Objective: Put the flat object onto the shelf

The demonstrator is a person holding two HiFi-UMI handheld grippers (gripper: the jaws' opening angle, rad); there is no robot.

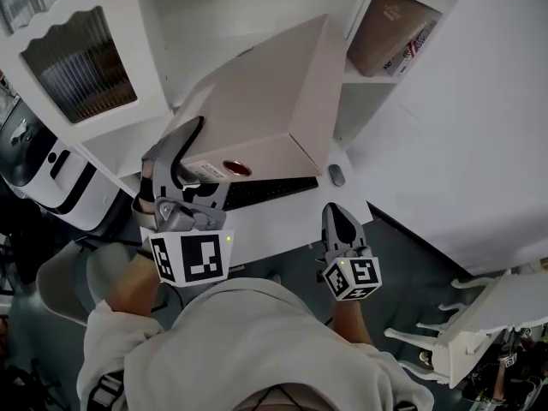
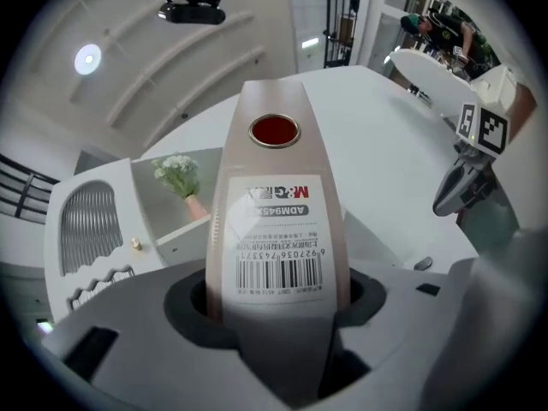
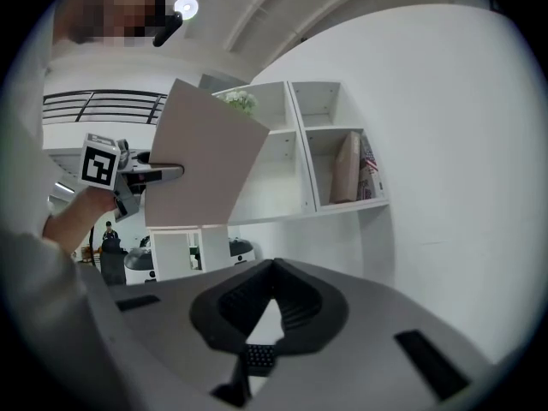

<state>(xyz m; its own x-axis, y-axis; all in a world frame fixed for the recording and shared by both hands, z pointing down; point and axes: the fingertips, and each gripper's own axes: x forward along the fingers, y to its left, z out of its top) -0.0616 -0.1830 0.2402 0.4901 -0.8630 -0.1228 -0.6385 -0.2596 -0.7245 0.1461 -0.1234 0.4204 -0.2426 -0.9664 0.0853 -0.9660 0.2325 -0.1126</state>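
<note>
Left gripper (image 2: 278,294): jaws part-open and clamped on the spine of the flat folder (image 2: 274,187), one pad on each face. The spine fills the gap. The left gripper view alone shows the spine face-on: white barcode label (image 2: 278,247) just past the pads, red disc (image 2: 274,131) further out.

Folder vs tool: the near edge sits in the left jaws and the rest sticks out away from the gripper. In the head view the left gripper (image 1: 175,157) holds the near-left corner, with the folder (image 1: 265,101) tilted, in the air above the table (image 1: 282,221) and a dark keyboard (image 1: 265,191), far end toward the shelf (image 1: 360,24). Whether it touches the shelf can't be told.

Right gripper (image 3: 272,268): jaws closed tip to tip, nothing between them. In the head view the right gripper (image 1: 340,221) is to the right of the folder and nearer, well clear of it.

Only the right gripper view shows the folder (image 3: 201,165) broadside, overlapping the left compartments of the shelf (image 3: 295,169), with the left gripper (image 3: 150,174) at its left edge. It also shows flowers (image 3: 238,101) in an upper compartment and a book (image 3: 349,168) leaning in the right one.

The head view adds a ribbed cabinet door (image 1: 77,67) at far left.
</note>
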